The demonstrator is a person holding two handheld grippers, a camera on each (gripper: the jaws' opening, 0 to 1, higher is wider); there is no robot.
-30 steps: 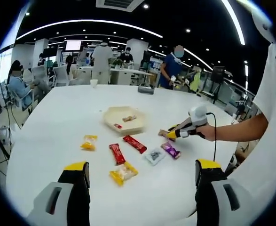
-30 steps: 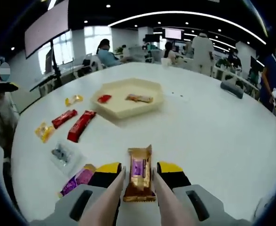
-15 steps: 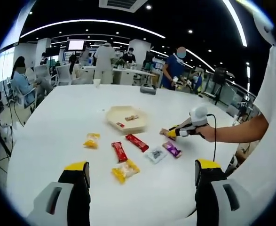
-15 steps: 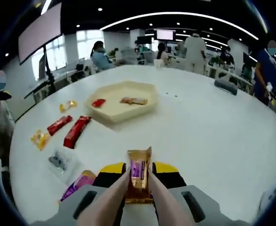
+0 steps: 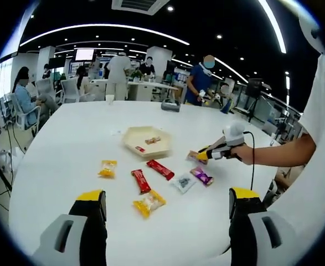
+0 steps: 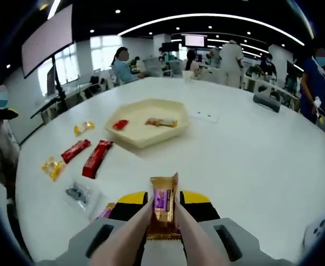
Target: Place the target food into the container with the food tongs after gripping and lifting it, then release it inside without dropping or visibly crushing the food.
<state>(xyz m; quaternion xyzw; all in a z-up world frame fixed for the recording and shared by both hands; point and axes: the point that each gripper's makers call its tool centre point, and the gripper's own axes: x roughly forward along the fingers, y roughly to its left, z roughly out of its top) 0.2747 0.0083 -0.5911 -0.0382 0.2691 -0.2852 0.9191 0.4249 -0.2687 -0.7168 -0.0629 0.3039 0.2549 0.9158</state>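
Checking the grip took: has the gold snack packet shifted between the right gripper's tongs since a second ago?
Yes. The tongs closed in against the gold snack packet; a second ago there were gaps. The packet itself stayed centred above the yellow jaw pads.

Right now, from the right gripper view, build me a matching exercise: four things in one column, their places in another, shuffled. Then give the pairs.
Things:
1. gold snack bar
2. hexagonal tray
3. two red bars
4. clear packet

Places:
A. on the table, left of the tray
B. clamped between the right gripper tongs
C. mid-table, holding two snacks
D. nearest the gripper, lower left

Pairs: 1-B, 2-C, 3-A, 4-D
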